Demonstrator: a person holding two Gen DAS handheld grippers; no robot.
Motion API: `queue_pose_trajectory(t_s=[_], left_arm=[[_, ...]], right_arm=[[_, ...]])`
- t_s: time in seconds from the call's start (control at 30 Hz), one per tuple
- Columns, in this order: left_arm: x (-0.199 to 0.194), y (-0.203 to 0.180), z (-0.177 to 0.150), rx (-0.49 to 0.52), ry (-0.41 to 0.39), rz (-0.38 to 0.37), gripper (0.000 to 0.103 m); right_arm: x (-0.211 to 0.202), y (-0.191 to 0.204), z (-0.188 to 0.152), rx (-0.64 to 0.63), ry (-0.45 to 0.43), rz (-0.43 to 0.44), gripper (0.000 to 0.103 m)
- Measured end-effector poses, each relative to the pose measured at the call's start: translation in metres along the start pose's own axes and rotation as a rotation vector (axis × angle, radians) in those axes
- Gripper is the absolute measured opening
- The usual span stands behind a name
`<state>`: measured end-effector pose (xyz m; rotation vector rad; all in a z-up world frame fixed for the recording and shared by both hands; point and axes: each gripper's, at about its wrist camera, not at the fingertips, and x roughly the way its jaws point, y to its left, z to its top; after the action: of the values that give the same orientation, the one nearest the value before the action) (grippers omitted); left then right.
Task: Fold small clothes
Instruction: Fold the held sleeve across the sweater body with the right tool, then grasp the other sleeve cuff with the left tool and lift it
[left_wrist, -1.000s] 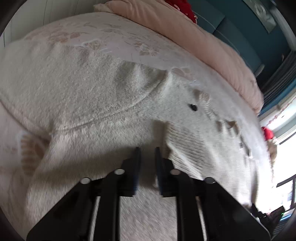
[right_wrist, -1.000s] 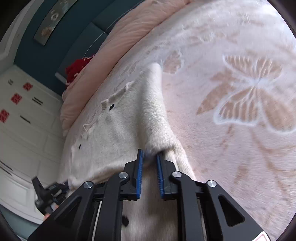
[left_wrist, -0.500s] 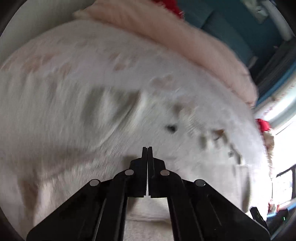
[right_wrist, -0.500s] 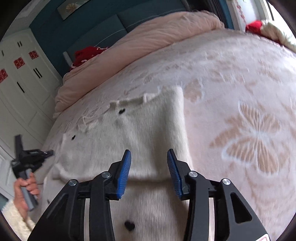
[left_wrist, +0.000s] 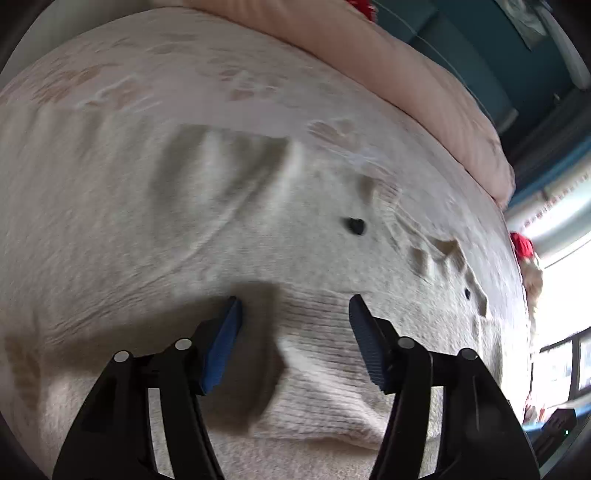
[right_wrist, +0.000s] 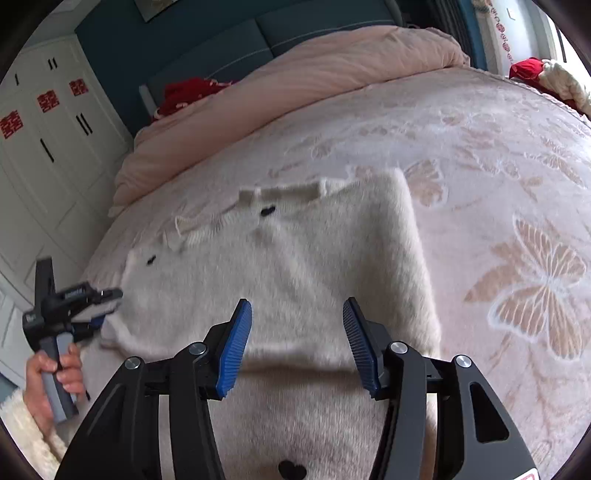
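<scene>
A cream fuzzy sweater (right_wrist: 314, 266) with small black heart buttons lies partly folded on the bed. In the right wrist view my right gripper (right_wrist: 297, 302) hovers over the sweater's near fold, its jaws opening, with nothing pressed between the blue pads. My left gripper (right_wrist: 109, 308) shows at the sweater's left edge, held in a person's hand (right_wrist: 55, 373). In the left wrist view the left gripper (left_wrist: 294, 299) is opening too. A ribbed edge (left_wrist: 325, 354) of the sweater (left_wrist: 258, 229) lies under the gap, and the pads do not press on it.
The bed is covered by a pale pink blanket with butterfly patterns (right_wrist: 535, 288). A rolled pink duvet (right_wrist: 295, 81) and a red cloth (right_wrist: 192, 92) lie at the head. White wardrobe doors (right_wrist: 48, 129) stand to the left. Red and cream fabric (right_wrist: 535, 70) sits at the far right edge.
The right gripper let go of the sweater fold, opened wide and rolled level. The left gripper shut completely half a second ago and now stands open over the ribbed edge.
</scene>
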<state>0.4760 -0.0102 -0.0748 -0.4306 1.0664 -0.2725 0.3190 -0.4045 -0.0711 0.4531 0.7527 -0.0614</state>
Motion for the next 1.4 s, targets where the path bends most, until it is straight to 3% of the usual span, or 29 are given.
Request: queue_pose_trajectory(t_s=[0.07, 0.13, 0.3, 0.37, 0.43, 0.5, 0.57, 0.63, 0.7, 0.8, 0.87, 0.93, 1.0, 1.03, 1.07, 1.17, 1.23, 1.27, 1.3, 1.4], left_arm=[[0.004, -0.009, 0.001, 0.043, 0.020, -0.001, 0.004], [0.001, -0.018, 0.007, 0.074, 0.008, -0.003, 0.004], [-0.048, -0.031, 0.041, 0.108, -0.140, -0.063, 0.004], [-0.056, -0.033, 0.053, 0.125, -0.173, -0.048, 0.004], [-0.037, -0.027, 0.055, 0.150, -0.132, 0.023, 0.004], [-0.012, -0.016, 0.047, 0.146, -0.063, 0.087, 0.004], [0.009, -0.003, 0.033, 0.139, -0.032, 0.136, 0.004], [0.010, 0.005, 0.027, 0.104, -0.052, 0.109, 0.005], [0.009, 0.011, 0.027, 0.070, -0.065, 0.084, 0.006], [0.009, 0.014, 0.026, 0.056, -0.073, 0.085, 0.008], [0.000, 0.016, 0.024, 0.032, -0.094, 0.081, 0.008], [-0.020, 0.026, 0.017, -0.014, -0.142, 0.041, 0.009], [-0.046, 0.045, 0.005, -0.053, -0.178, 0.004, 0.013], [-0.058, 0.057, 0.000, -0.073, -0.193, 0.002, 0.025], [-0.073, 0.075, -0.006, -0.106, -0.214, 0.026, 0.044], [-0.120, 0.145, -0.017, -0.250, -0.303, 0.157, 0.064], [-0.145, 0.196, -0.013, -0.355, -0.332, 0.235, 0.072], [-0.154, 0.216, -0.010, -0.397, -0.347, 0.266, 0.072], [-0.164, 0.240, -0.005, -0.436, -0.366, 0.303, 0.072], [-0.187, 0.302, 0.021, -0.476, -0.405, 0.466, 0.072]], right_arm=[[0.004, -0.002, -0.005, 0.002, 0.019, 0.000, 0.052], [0.007, -0.005, -0.005, 0.004, 0.020, -0.009, 0.052], [0.006, -0.010, 0.016, 0.017, -0.037, 0.005, 0.052], [0.011, -0.005, 0.027, -0.017, -0.040, 0.013, 0.051], [0.032, -0.005, 0.032, -0.046, 0.005, 0.017, 0.041], [0.064, -0.015, 0.030, -0.029, 0.113, -0.041, 0.007], [0.068, -0.032, 0.030, 0.025, 0.101, -0.025, 0.000], [0.055, -0.037, 0.034, 0.097, 0.081, -0.032, 0.000], [0.041, -0.028, 0.032, 0.058, 0.051, -0.033, 0.000], [0.054, -0.028, 0.016, -0.038, 0.114, -0.091, 0.000], [0.039, -0.024, 0.020, 0.004, 0.092, -0.110, 0.000], [0.019, -0.008, 0.016, 0.026, 0.075, -0.081, 0.013], [0.002, 0.018, -0.003, -0.049, 0.055, -0.062, 0.013], [-0.002, 0.028, -0.015, -0.095, 0.045, -0.080, 0.013], [-0.005, 0.038, -0.031, -0.136, 0.039, -0.093, 0.016], [0.001, 0.057, -0.072, -0.200, 0.079, -0.133, 0.029], [-0.003, 0.066, -0.078, -0.234, 0.045, -0.185, 0.033], [-0.001, 0.067, -0.077, -0.242, 0.045, -0.199, 0.044], [0.003, 0.068, -0.079, -0.244, 0.055, -0.212, 0.047], [0.008, 0.068, -0.087, -0.272, 0.030, -0.232, 0.049]])
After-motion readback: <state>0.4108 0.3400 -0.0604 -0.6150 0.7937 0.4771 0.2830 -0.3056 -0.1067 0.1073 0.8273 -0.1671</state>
